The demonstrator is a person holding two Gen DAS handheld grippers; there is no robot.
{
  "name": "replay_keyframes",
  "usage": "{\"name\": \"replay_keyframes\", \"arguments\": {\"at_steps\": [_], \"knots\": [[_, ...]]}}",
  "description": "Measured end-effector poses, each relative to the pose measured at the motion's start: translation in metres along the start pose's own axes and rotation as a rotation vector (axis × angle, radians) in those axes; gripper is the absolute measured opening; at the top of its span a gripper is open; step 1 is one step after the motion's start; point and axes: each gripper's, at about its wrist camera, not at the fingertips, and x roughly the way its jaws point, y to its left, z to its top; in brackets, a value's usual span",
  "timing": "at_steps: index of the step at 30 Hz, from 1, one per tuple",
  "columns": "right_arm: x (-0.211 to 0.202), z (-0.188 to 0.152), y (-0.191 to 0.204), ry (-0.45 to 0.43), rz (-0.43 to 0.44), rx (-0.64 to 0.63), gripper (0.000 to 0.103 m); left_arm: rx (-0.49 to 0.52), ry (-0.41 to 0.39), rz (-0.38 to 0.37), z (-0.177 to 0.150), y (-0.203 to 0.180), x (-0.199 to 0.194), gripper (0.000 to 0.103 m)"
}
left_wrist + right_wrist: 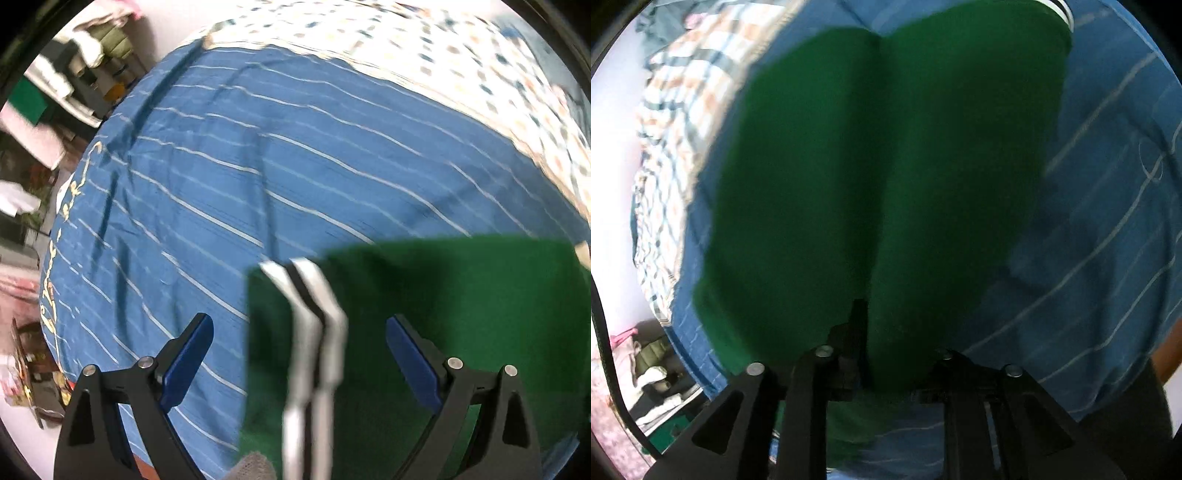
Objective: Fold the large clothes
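A green garment (461, 314) with a white and black striped trim (314, 332) lies on a blue striped bedsheet (258, 166). My left gripper (299, 354) is open just above the trimmed end, its blue pads (188, 365) spread either side of the trim. In the right wrist view the green garment (886, 166) fills the middle, folded along a centre crease, with the striped trim (1060, 11) at the far end. My right gripper (882, 354) is shut on the near edge of the green garment; its fingertips are hidden in the cloth.
A patterned quilt (443, 48) covers the bed beyond the blue sheet and shows at the left in the right wrist view (687, 92). Shelves with clutter (74, 74) stand off the bed's left side. Pink cloth and bags (635, 369) lie on the floor.
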Motion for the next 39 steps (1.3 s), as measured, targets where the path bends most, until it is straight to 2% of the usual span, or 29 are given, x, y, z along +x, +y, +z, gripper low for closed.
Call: {"name": "replay_keyframes", "arguments": {"at_steps": [1,2,5,7,10,12,13,14,18,20,23,24,25,26,28,30,34,36,39], "knots": [[0.004,0.004,-0.003,0.030,-0.008,-0.007,0.036,0.012,0.017,-0.004,-0.004,-0.011,0.001,0.096],[0.004,0.006,-0.004,0.051,-0.028,-0.024,0.040,0.016,0.029,-0.010,-0.007,-0.022,0.000,0.096],[-0.015,0.006,0.002,0.073,-0.084,-0.151,0.044,0.010,0.027,-0.015,-0.021,-0.050,-0.001,0.097],[-0.035,0.008,0.010,0.037,-0.118,-0.273,0.052,0.011,0.029,0.012,-0.030,-0.062,0.008,0.097],[-0.059,0.020,0.029,-0.041,-0.125,-0.431,0.058,0.027,0.091,0.072,-0.044,-0.079,0.047,0.100],[-0.069,0.040,0.051,-0.084,-0.150,-0.589,0.067,0.025,0.048,0.107,-0.048,-0.085,0.055,0.103],[-0.066,0.050,0.069,-0.103,-0.159,-0.647,0.073,0.005,0.020,0.115,-0.047,-0.085,0.055,0.103],[-0.062,0.062,0.090,-0.117,-0.174,-0.704,0.075,-0.018,0.016,0.120,-0.046,-0.084,0.056,0.103],[-0.030,0.120,0.163,-0.118,-0.211,-0.918,0.075,-0.081,-0.008,0.134,-0.044,-0.082,0.056,0.103],[-0.007,0.142,0.187,-0.069,-0.218,-0.992,0.075,-0.101,-0.010,0.136,-0.042,-0.081,0.057,0.103],[0.038,0.168,0.217,0.057,-0.278,-1.080,0.074,-0.109,-0.009,0.145,-0.043,-0.082,0.057,0.103],[0.048,0.173,0.220,0.096,-0.283,-1.084,0.066,-0.113,-0.008,0.146,-0.042,-0.082,0.056,0.103],[0.054,0.176,0.223,0.123,-0.275,-1.081,0.040,-0.116,-0.007,0.145,-0.043,-0.082,0.057,0.103],[0.057,0.177,0.226,0.141,-0.261,-1.085,0.021,-0.116,-0.006,0.145,-0.043,-0.084,0.056,0.103],[0.051,0.170,0.233,0.101,-0.259,-1.131,0.007,-0.114,-0.003,0.146,-0.044,-0.085,0.055,0.103],[0.035,0.163,0.237,0.038,-0.226,-1.151,0.006,-0.116,0.007,0.142,-0.043,-0.084,0.055,0.103],[-0.021,0.165,0.243,-0.096,-0.065,-1.084,0.005,-0.132,0.021,0.134,-0.042,-0.077,0.055,0.103],[-0.032,0.164,0.245,-0.140,-0.040,-1.070,0.005,-0.136,0.024,0.140,-0.043,-0.075,0.054,0.103],[-0.019,0.169,0.249,-0.172,-0.064,-1.064,0.005,-0.149,0.033,0.158,-0.046,-0.069,0.052,0.103]]}}
